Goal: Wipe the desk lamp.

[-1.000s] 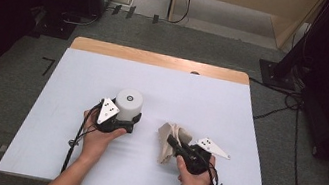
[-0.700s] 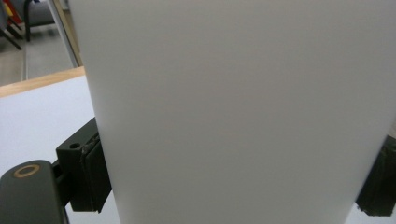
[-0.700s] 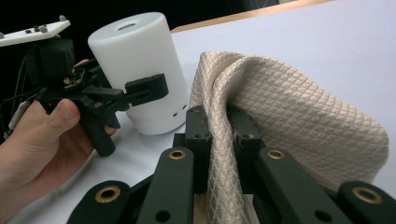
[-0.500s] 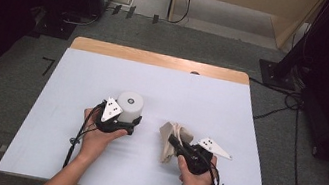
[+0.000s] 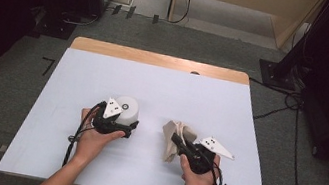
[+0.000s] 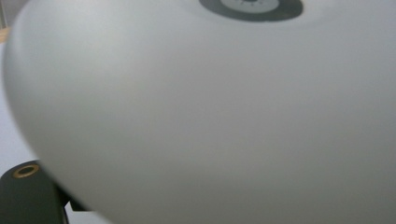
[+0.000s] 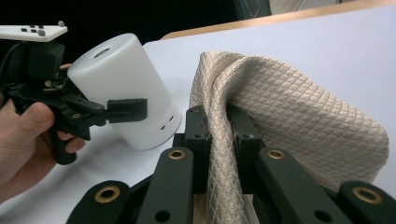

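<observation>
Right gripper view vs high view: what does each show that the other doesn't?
Right gripper view alone: the diamond-quilted weave of the beige cloth, pinched between the right tongs, small holes near the base of the white cylinder, and the left tongs closed on its side.

High view alone: the whole white table with its wooden far edge, both forearms, the grey floor and cables.

Both: cloth, cylinder, both tongs, the left hand.
</observation>
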`<state>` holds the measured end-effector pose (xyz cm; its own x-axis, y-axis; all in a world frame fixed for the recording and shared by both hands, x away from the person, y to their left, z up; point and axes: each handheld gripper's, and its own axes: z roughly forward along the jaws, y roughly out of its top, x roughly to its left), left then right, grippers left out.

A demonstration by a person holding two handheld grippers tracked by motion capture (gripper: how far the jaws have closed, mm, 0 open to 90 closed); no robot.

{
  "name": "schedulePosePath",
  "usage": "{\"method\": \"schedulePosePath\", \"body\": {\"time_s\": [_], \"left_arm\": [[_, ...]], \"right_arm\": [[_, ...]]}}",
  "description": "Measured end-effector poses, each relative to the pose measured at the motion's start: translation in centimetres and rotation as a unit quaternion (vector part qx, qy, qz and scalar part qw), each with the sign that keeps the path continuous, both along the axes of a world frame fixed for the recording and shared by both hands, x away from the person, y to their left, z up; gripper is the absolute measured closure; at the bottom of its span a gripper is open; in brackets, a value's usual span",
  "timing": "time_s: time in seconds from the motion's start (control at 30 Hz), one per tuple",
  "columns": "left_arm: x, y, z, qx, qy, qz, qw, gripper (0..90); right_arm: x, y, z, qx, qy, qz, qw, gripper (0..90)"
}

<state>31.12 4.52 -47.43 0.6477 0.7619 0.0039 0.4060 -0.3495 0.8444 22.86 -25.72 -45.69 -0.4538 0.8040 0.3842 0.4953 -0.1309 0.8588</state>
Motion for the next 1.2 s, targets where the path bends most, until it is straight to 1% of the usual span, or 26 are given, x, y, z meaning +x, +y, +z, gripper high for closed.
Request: {"method": "schedulePosePath", "body": {"time_s": [0.03, 0.07, 0.17, 0.23, 0.27, 0.33, 0.37, 0.4, 0.47, 0.5, 0.63, 0.67, 0.73, 0.87, 0.93, 1.0, 1.13, 1.2], "left_arm": [[0.0, 0.1, 0.0, 0.001, -0.001, -0.004, 1.0, 8.2], [0.0, 0.1, 0.0, -0.001, -0.001, -0.005, 1.0, 8.2], [-0.1, 0.1, -0.1, -0.004, -0.002, -0.007, 1.0, 8.0], [-0.2, 0.1, 0.0, -0.009, 0.003, -0.006, 0.9999, 7.5], [-0.2, 0.2, 0.0, -0.021, 0.011, -0.007, 0.9997, 6.4], [-0.1, 0.5, 0.1, -0.039, 0.024, -0.019, 0.9988, 0.7], [-0.1, 0.6, 0.1, -0.045, 0.028, -0.02, 0.9984, 0.4], [-0.1, 0.7, 0.2, -0.046, 0.03, -0.02, 0.9983, 0.4], [-0.2, 0.7, 0.3, -0.042, 0.027, -0.022, 0.9985, 0.0], [-0.3, 0.8, 0.3, -0.041, 0.027, -0.021, 0.9986, 0.0], [-0.3, 1.1, 0.6, -0.057, 0.034, -0.021, 0.9976, 0.0], [-0.4, 1.2, 0.6, -0.061, 0.034, -0.021, 0.9973, 0.0], [-0.6, 1.4, 0.8, -0.063, 0.032, -0.023, 0.9972, 0.0], [-1.3, 1.9, 1.3, -0.069, 0.023, -0.024, 0.9971, 0.0], [-1.8, 2.3, 1.5, -0.07, 0.019, -0.029, 0.9969, 0.0], [-2.4, 2.8, 1.6, -0.071, 0.018, -0.034, 0.9968, 0.0], [-3.2, 3.4, 1.8, -0.069, 0.016, -0.038, 0.9967, 0.0], [-3.5, 3.7, 2.0, -0.07, 0.015, -0.041, 0.9966, 0.0]], "right_arm": [[0.0, 0.0, 0.2, -0.001, 0.0, -0.003, 1.0, 81.0], [0.1, -0.1, 0.4, -0.007, -0.005, -0.005, 1.0, 80.9], [0.6, -0.2, 1.1, -0.018, -0.009, -0.007, 0.9998, 80.8], [0.9, -0.3, 1.7, -0.022, -0.017, -0.01, 0.9996, 80.8], [1.1, -0.4, 2.1, -0.025, -0.021, -0.01, 0.9994, 80.7], [1.7, -0.5, 2.7, -0.028, -0.024, -0.013, 0.9993, 80.6], [2.0, -0.6, 2.9, -0.031, -0.027, -0.014, 0.9991, 80.5], [2.3, -0.7, 3.0, -0.035, -0.028, -0.016, 0.9989, 80.5], [3.0, -1.0, 3.1, -0.037, -0.026, -0.022, 0.9987, 80.4], [3.3, -1.1, 3.0, -0.038, -0.024, -0.023, 0.9987, 80.2], [4.3, -1.6, 2.3, -0.045, -0.011, -0.033, 0.9984, 80.2], [4.4, -1.7, 2.1, -0.048, -0.009, -0.036, 0.9982, 80.1], [4.8, -1.9, 1.6, -0.052, -0.002, -0.036, 0.998, 79.7], [5.4, -2.2, 0.5, -0.061, 0.013, -0.039, 0.9973, 77.6], [5.6, -2.4, -0.1, -0.064, 0.022, -0.039, 0.9969, 77.4], [5.7, -2.6, -0.5, -0.067, 0.026, -0.041, 0.9966, 76.4], [5.8, -3.3, -1.2, -0.071, 0.036, -0.049, 0.9956, 71.0], [5.7, -3.7, -1.3, -0.067, 0.043, -0.052, 0.9955, 66.2]]}}
